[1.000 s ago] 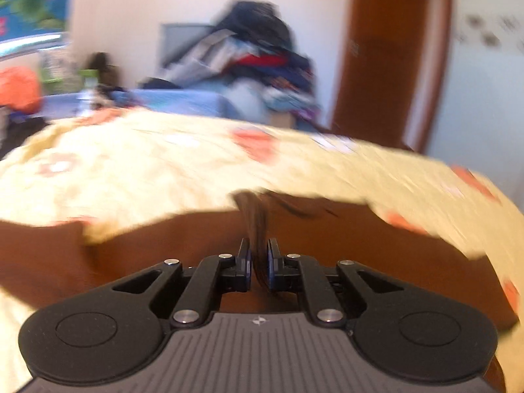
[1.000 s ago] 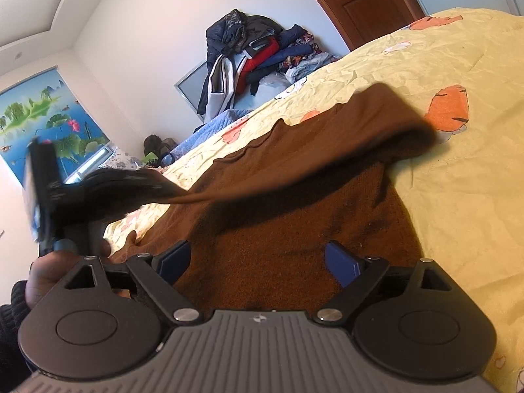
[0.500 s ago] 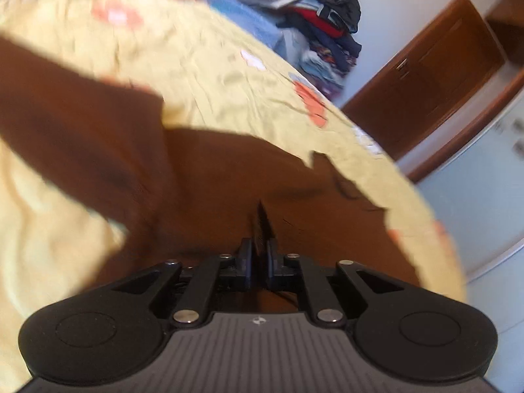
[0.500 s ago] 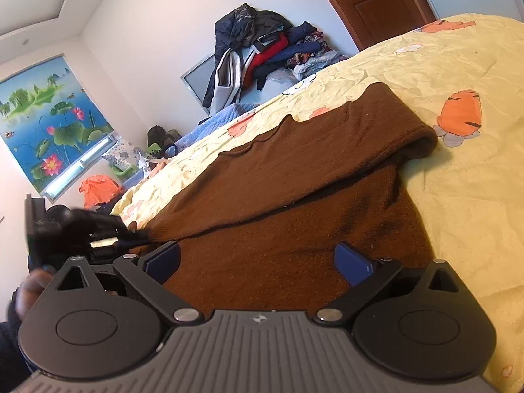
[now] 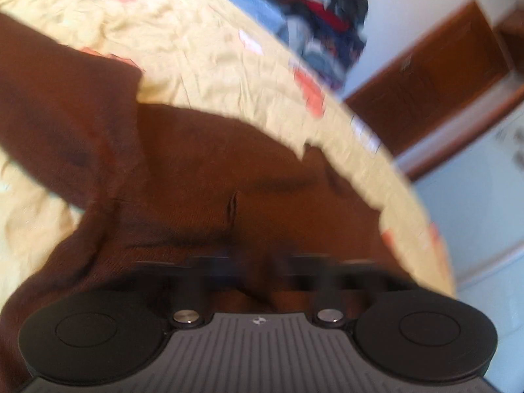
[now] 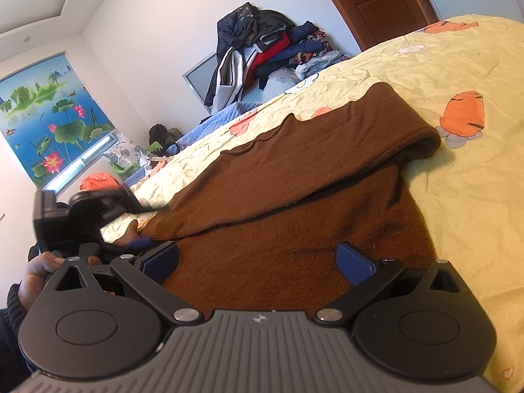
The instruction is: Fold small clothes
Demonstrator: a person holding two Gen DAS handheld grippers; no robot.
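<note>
A brown knit sweater (image 6: 294,196) lies on the yellow bed cover (image 6: 458,75), one sleeve folded across its body. It also fills the left wrist view (image 5: 213,170). My right gripper (image 6: 258,262) is open and empty, hovering just above the sweater's near hem. My left gripper (image 5: 258,262) is blurred with motion; its jaws look parted over the sweater, with no cloth between them. It shows in the right wrist view (image 6: 108,199) at the sweater's left edge, held by a hand.
A pile of clothes (image 6: 262,52) leans against the far wall next to a brown door (image 6: 376,0). A window with a lotus-print blind (image 6: 49,124) is at the left. The bed's edge (image 5: 425,222) runs along the right.
My left gripper lowered the sleeve onto the sweater's body, then opened and let it go. The sleeve now lies flat. My right gripper stayed open and nearly still.
</note>
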